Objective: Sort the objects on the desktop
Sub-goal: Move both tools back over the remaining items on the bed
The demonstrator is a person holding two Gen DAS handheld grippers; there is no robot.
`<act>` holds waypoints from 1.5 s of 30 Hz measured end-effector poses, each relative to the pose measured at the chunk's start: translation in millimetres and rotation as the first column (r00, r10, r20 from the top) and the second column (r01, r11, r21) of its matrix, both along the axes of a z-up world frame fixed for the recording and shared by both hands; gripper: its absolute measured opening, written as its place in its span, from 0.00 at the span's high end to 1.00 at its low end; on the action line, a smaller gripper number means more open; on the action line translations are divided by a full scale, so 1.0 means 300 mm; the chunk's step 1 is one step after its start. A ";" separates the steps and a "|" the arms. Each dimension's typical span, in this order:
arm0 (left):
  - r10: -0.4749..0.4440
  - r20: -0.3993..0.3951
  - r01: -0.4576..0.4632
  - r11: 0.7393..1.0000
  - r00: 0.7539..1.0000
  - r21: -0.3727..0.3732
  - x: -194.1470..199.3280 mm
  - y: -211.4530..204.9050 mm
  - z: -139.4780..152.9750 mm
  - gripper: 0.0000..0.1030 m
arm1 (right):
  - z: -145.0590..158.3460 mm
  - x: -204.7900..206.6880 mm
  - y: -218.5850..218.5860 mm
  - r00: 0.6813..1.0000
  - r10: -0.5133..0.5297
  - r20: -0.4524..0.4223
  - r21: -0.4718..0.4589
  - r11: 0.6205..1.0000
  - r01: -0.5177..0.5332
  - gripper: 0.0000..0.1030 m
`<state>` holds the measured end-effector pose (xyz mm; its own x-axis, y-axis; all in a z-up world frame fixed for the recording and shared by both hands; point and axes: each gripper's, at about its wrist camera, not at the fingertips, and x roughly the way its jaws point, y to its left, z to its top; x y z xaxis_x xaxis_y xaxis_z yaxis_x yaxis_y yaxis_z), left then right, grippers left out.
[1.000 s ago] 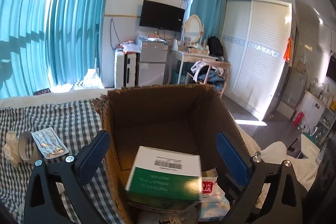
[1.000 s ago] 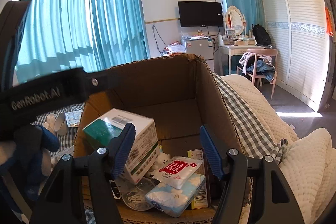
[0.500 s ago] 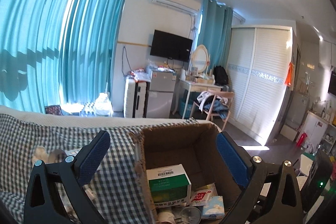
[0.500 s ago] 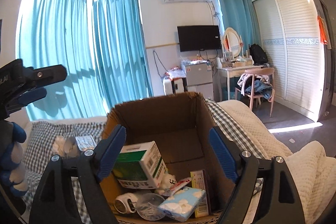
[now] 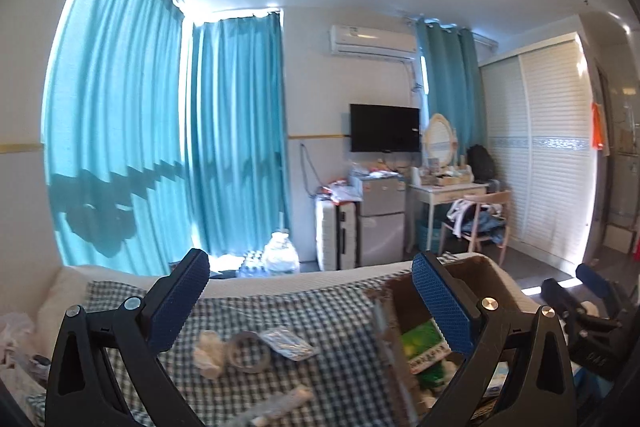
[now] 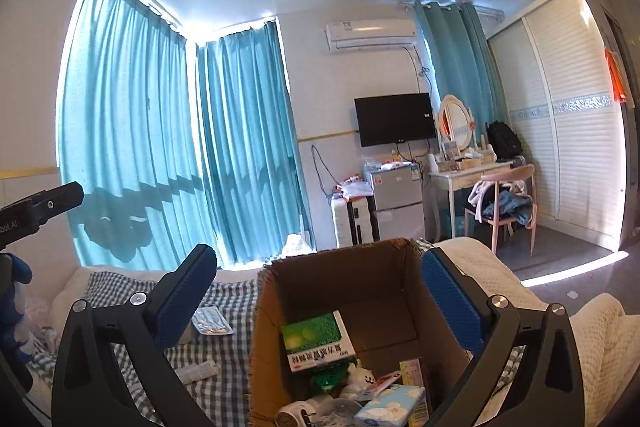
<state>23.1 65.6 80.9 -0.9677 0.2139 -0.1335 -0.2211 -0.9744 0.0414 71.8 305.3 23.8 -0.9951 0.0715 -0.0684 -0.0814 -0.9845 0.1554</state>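
An open cardboard box (image 6: 320, 279) stands on the checked cloth (image 5: 320, 311). In it lie a green and white carton (image 6: 316, 339), a tissue pack (image 6: 392, 407), a red and white sachet (image 6: 384, 381) and other small items. My right gripper (image 6: 320, 301) hovers above and in front of the box, its jaws opening with nothing between them. My left gripper (image 5: 310, 303) is open and empty, over the cloth left of the cardboard box (image 5: 404, 307). Below it lie a crumpled tissue (image 5: 208, 351), a tape roll (image 5: 248, 349), a foil blister pack (image 5: 284, 341) and a white tube (image 5: 280, 403).
A cream quilted blanket (image 6: 500, 279) lies right of the box. Behind the bed are teal curtains (image 5: 132, 147), a water bottle (image 5: 280, 255), a suitcase (image 5: 334, 239), a small fridge (image 5: 380, 215), and a dressing table with a chair (image 5: 476, 223). The other gripper (image 5: 592, 291) shows at the right edge.
Both grippers have risen and drawn back from the box. The left one has swung left over the cloth. The right jaws have widened. The green carton now lies flat in the box.
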 end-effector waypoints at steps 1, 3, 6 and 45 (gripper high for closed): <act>0.014 -0.001 -0.014 1.000 1.000 0.002 0.003 -0.027 0.002 0.00 | 0.008 0.007 -0.009 1.000 0.011 -0.011 0.002 1.000 -0.011 0.00; 0.068 -0.013 -0.068 0.998 0.998 -0.009 0.010 -0.076 0.006 0.00 | 0.021 0.018 -0.038 0.999 0.025 -0.031 0.004 1.000 -0.025 0.00; 0.150 -0.031 -0.151 0.988 0.988 -0.029 0.018 -0.148 0.001 0.00 | 0.034 0.021 -0.078 0.998 0.037 -0.045 0.010 0.999 -0.036 0.00; 0.234 0.375 -0.219 0.972 0.897 -0.083 -0.390 -0.496 -0.532 0.07 | -0.380 -0.486 -0.560 0.875 0.327 0.356 -0.005 0.938 -0.348 0.15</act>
